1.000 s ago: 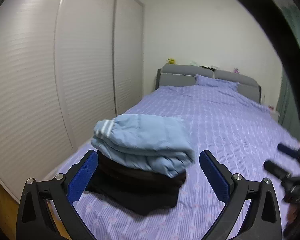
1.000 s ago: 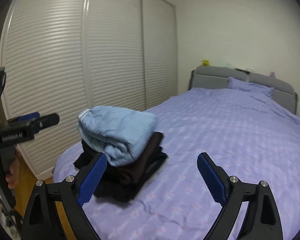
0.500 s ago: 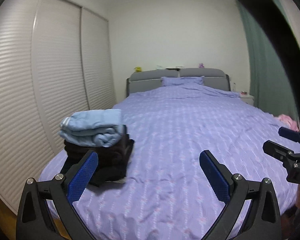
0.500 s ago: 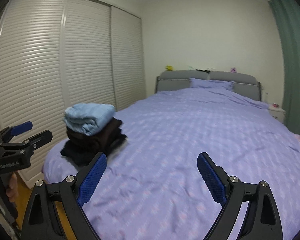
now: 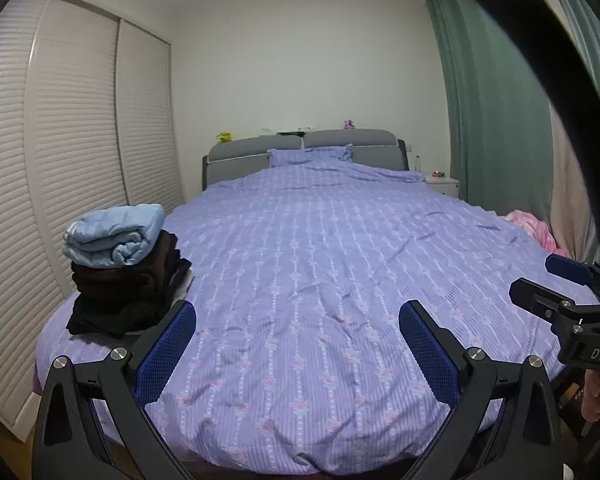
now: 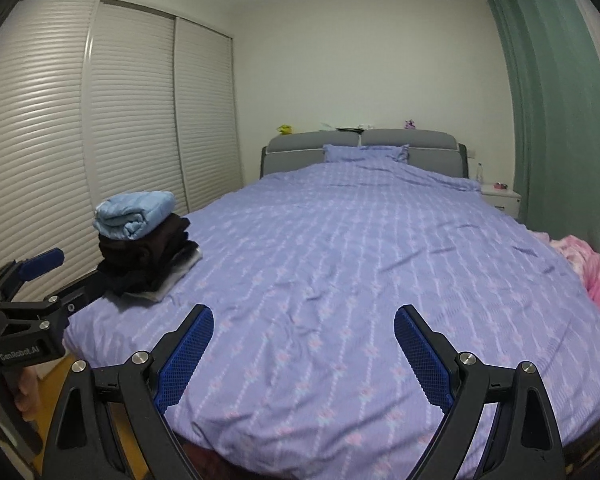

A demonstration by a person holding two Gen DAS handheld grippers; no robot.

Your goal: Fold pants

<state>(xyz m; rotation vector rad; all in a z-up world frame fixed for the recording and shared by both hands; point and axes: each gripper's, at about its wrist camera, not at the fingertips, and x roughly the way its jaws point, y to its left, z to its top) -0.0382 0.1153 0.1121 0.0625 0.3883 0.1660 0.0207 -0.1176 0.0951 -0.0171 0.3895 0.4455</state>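
Both grippers held wide open, nothing gripped.
The folded stack [image 5: 120, 268] is seen beyond the left gripper [image 5: 298, 344]'s left finger; bare bedspread [image 6: 340, 280] lies between the right gripper [image 6: 304, 344]'s fingers.

Black tongs [image 5: 298, 344], blue ribbed pads [image 5: 166, 354].

— What lettering can we read here?

— At the lower left of the right wrist view, we read "GenRobot.AI" in white on the black body of the left claw [image 6: 40, 276].

— And in the left wrist view?

— At the right edge, we see only "DAS" on the right claw [image 5: 556, 284]; the rest is cut off.
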